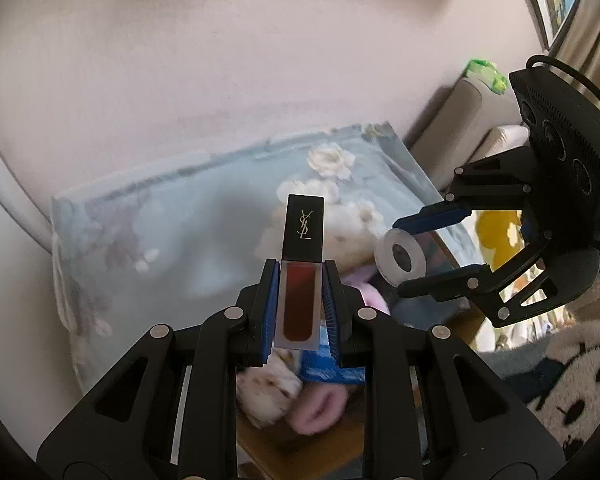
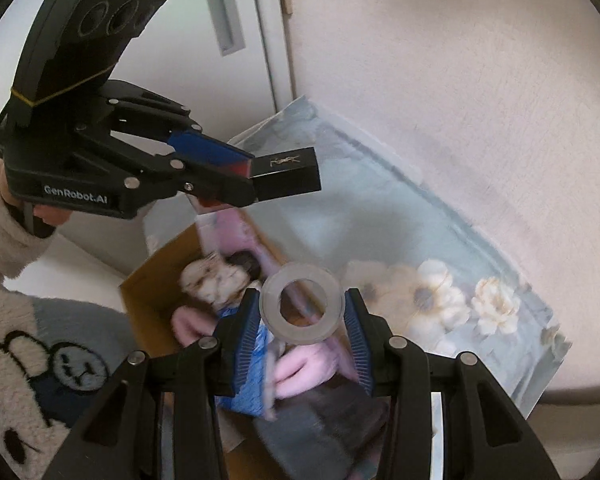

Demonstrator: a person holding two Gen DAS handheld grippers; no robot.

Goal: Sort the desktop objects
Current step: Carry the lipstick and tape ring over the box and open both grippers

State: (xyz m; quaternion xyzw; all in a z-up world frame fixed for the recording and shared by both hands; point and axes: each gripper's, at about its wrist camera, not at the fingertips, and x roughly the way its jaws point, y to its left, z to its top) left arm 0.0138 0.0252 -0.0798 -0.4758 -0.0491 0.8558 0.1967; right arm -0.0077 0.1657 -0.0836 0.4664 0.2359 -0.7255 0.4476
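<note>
The left gripper (image 1: 300,300) has its jaws clamped on the lipstick tube (image 1: 300,272) by the lower body only; the black cap overhangs, so the tube may pivot or slip. The right gripper (image 2: 302,320) pinches the tape ring (image 2: 302,307) at its rim. Both are held above the cardboard box (image 2: 148,276); the ring could roll out and miss it.

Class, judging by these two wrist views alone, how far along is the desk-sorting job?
Done: the cardboard box already holds plush toys. In hand: the left gripper clamps a lipstick tube, and the right gripper clamps a clear tape ring, both raised above the box. Left: neither item has been released yet.
</note>
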